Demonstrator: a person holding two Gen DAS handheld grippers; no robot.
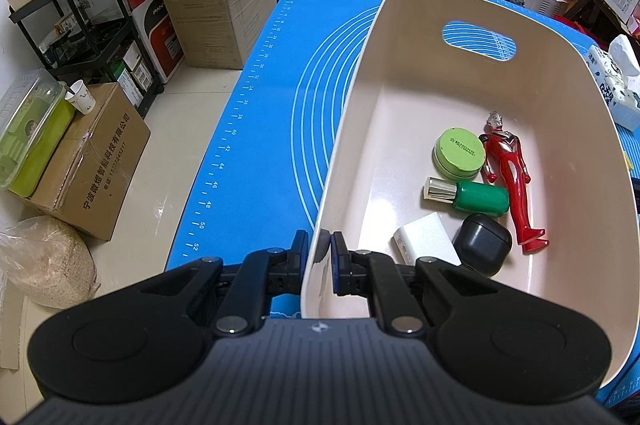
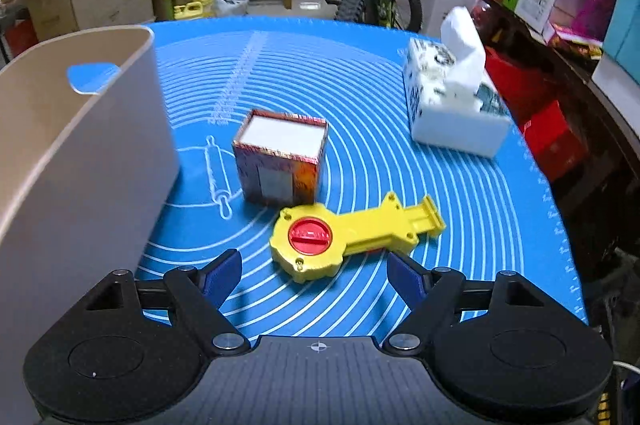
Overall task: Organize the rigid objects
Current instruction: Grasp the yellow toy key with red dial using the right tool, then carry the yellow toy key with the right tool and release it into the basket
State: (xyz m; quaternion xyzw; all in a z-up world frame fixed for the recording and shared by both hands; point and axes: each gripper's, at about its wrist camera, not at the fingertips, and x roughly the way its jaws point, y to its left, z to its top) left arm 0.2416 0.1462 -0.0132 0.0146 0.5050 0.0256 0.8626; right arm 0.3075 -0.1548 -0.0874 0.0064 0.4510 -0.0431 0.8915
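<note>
Left wrist view: the left claw (image 1: 320, 257) is clamped on the near wall of the beige bin (image 1: 348, 129), which already holds a green tin (image 1: 459, 154), green bottle (image 1: 472, 196), red figure (image 1: 512, 177), white block (image 1: 426, 241) and black case (image 1: 486, 243). Right wrist view: a patterned box (image 2: 282, 161) and yellow toy key (image 2: 352, 239) remain on the blue surface (image 2: 460, 225); the right claw (image 2: 314, 275), spread wide and empty, hangs just before the key's round red-capped head.

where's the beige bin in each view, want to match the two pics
Left wrist view: the beige bin fills the right half, seen from above; the left gripper is shut on its near rim.
Right wrist view: the bin stands at the left edge, seen from outside, left of the open right gripper.
Shared landmark: the blue mat under it; also the bin's handle slot.
</note>
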